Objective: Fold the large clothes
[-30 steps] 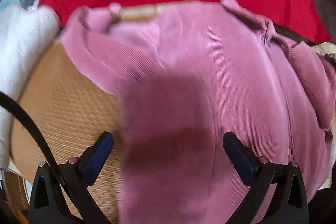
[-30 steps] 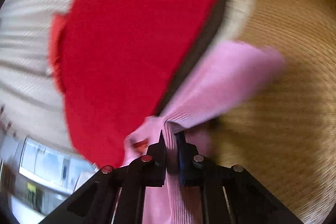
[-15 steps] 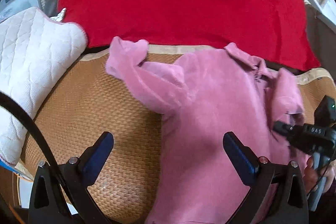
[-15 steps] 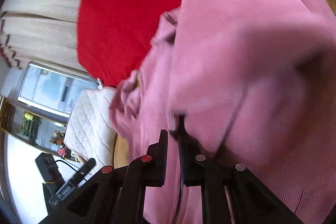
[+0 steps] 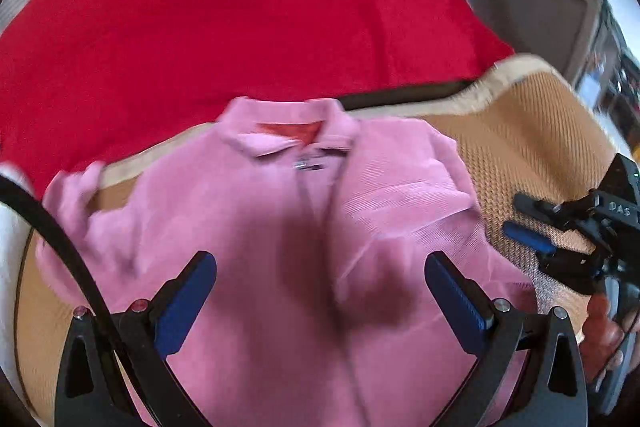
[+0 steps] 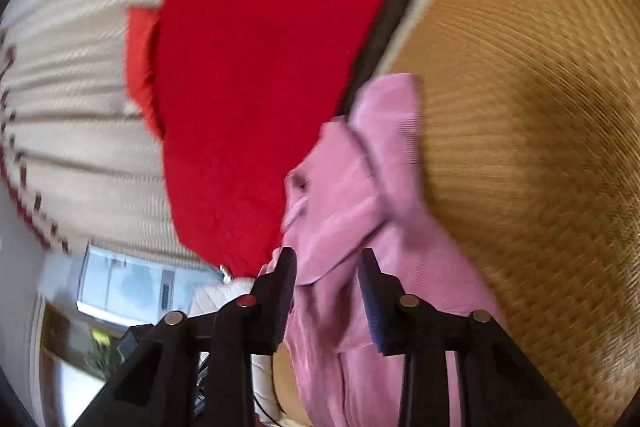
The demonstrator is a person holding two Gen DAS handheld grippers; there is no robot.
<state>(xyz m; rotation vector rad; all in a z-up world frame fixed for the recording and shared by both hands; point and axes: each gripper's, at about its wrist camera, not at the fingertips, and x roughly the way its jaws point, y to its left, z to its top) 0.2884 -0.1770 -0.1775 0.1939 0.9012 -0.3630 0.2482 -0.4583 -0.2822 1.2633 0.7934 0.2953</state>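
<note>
Left gripper (image 5: 320, 301): jaws spread wide, nothing between the pads, poised over the lower body of the pink collared shirt (image 5: 280, 227). Right gripper (image 6: 326, 291): jaws just been opening, now parted a little, shirt cloth lying in the gap but not visibly pinched. Shirt: spread front-up on the woven mat (image 5: 520, 147), long axis running away from the left gripper, collar (image 5: 288, 135) at the far end, against the red blanket (image 5: 240, 7). One sleeve is bunched at its left edge; the other side, nearer the right gripper, looks folded inward. Judged: the left gripper is nearer the unfolded sleeve. Beyond: pale curtain (image 6: 80, 67).
</note>
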